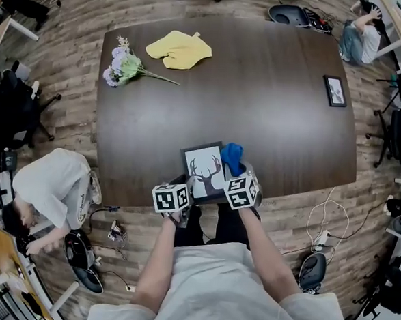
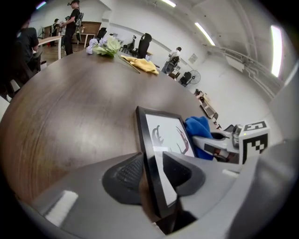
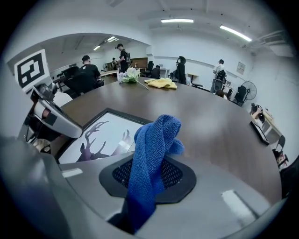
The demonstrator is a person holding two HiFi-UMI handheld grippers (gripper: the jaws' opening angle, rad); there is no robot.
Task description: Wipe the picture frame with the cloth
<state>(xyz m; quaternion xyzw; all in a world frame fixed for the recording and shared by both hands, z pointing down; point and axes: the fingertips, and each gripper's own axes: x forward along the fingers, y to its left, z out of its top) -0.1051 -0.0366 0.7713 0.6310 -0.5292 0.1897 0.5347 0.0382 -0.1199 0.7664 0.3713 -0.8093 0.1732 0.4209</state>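
Note:
A black picture frame (image 1: 203, 168) with a deer print lies at the near edge of the dark wooden table (image 1: 258, 112). My left gripper (image 1: 190, 187) is at the frame's near left corner. In the left gripper view the frame's edge (image 2: 161, 135) stands between the jaws of the left gripper (image 2: 152, 175), with a slim gap beside the left pad, so it is open. My right gripper (image 3: 149, 175) is shut on a blue cloth (image 3: 154, 154), which hangs over the frame's right side (image 1: 232, 157). The print (image 3: 105, 137) shows left of the cloth.
A yellow cloth (image 1: 179, 50) and a bunch of flowers (image 1: 125, 65) lie at the table's far left. A small second frame (image 1: 335, 91) lies near the right edge. A person (image 1: 54, 193) crouches on the floor at the left; another (image 1: 360, 37) sits at the far right.

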